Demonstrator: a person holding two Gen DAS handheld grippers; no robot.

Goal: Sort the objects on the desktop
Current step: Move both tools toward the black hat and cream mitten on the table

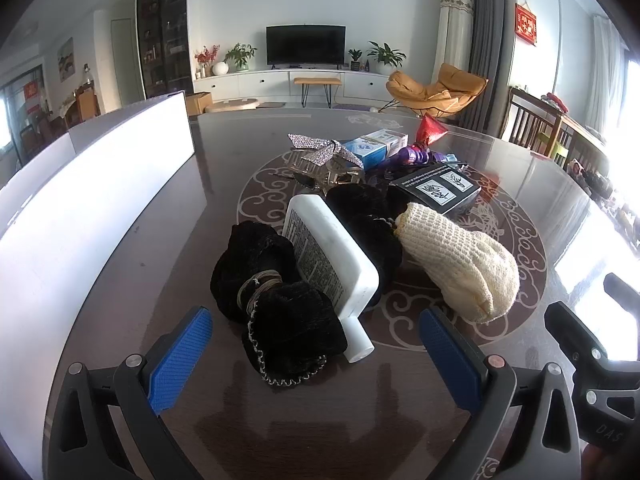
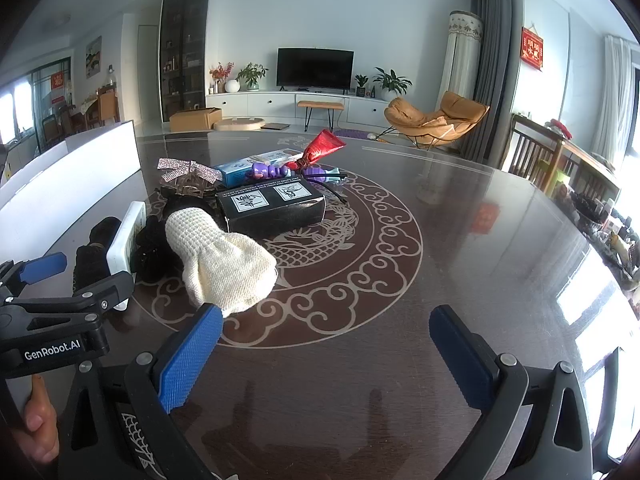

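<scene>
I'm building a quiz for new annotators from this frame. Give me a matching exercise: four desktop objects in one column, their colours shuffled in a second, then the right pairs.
Objects:
1. knitted pouch
2. velvet scrunchie
3. foil tube
4. rhinestone bow

Colours:
A. red
B. silver
C. cream
D. black

Pairs: 1-C, 2-D, 3-A, 4-B

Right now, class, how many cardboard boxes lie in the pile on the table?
2: a black box beside the cream knitted mitt, and a blue-and-white box behind it, near the sparkly bow. Others may be hidden.
</scene>
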